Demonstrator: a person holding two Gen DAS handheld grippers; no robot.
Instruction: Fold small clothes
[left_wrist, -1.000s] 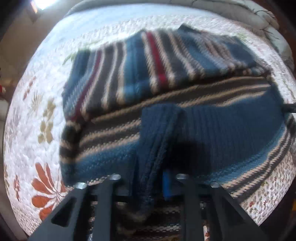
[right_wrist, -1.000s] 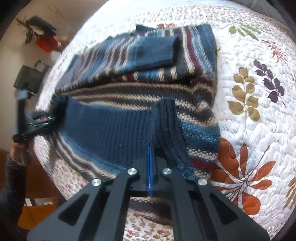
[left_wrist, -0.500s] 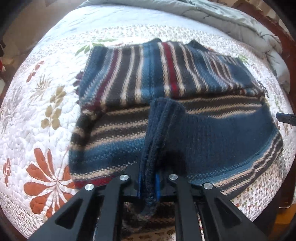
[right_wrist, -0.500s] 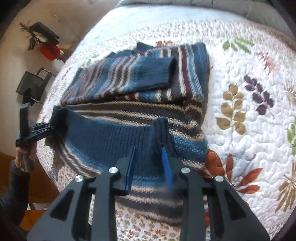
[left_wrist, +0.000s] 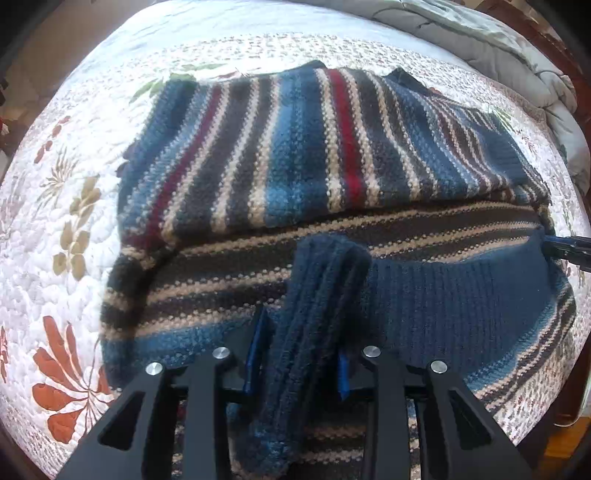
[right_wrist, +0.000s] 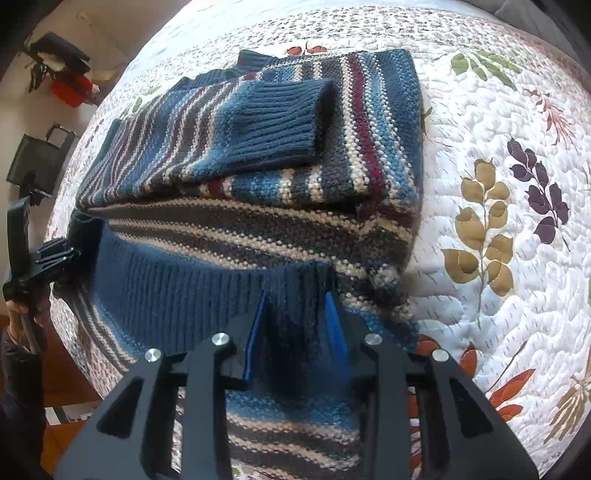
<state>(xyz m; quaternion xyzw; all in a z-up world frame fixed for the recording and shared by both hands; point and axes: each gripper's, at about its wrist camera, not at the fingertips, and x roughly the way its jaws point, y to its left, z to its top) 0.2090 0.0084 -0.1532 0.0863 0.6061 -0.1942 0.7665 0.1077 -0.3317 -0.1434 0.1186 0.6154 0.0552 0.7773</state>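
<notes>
A striped knit sweater (left_wrist: 295, 155) in blue, grey, cream and dark red lies partly folded on a quilted bed; it also shows in the right wrist view (right_wrist: 280, 206). Its dark blue ribbed hem (left_wrist: 461, 295) is turned up toward me. My left gripper (left_wrist: 299, 354) is open, its blue pads either side of a raised ridge of the hem. My right gripper (right_wrist: 295, 332) is open around the hem's other end (right_wrist: 295, 288). A ribbed cuff (right_wrist: 273, 125) lies folded on top of the sweater. The left gripper also shows at the right view's left edge (right_wrist: 48, 254).
The white quilt (left_wrist: 62, 221) with leaf and flower prints covers the bed, also in the right wrist view (right_wrist: 498, 184). A grey-green duvet (left_wrist: 498, 48) is bunched at the far right. The bed edge runs close below both grippers. A red object (right_wrist: 70, 92) and a dark item stand beyond the bed.
Both grippers have opened and let go of the hem, the right about half a second ago, the left just now. The sweater lies lower and flatter on the quilt.
</notes>
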